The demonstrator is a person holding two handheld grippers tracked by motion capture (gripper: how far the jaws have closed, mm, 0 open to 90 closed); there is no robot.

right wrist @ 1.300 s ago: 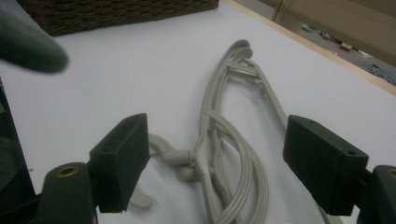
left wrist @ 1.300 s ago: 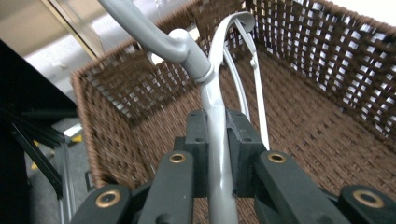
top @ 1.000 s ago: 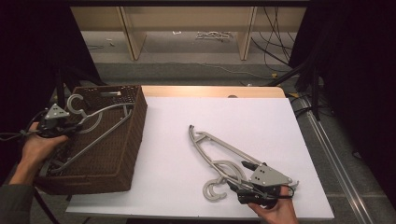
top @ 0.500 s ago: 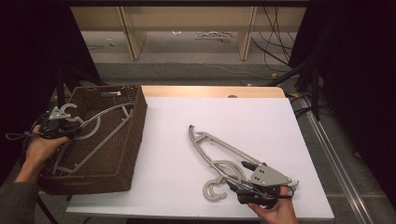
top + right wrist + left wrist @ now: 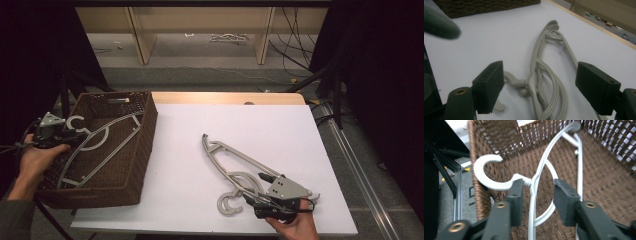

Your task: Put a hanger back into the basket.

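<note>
A white surface [image 5: 240, 150] sits in a dark room, a wicker basket [image 5: 142, 150] at its left edge. From above, the left claw [image 5: 67, 135] has drawn back toward the basket's left wall since a second ago, leaving a white hanger [image 5: 100, 145] inside. The left gripper view shows its jaws spread around the hanger's neck [image 5: 534, 182], apparently letting go. The right gripper view shows the right claw [image 5: 541, 87] spread over grey hangers [image 5: 544, 70] near the front edge, likely next.

The white table surface [image 5: 240, 150] is evenly lit from above; surroundings fall into near-black shadow. The wicker basket [image 5: 614, 177] appears motion-blurred in the left gripper view. The right gripper view is dim and soft.
</note>
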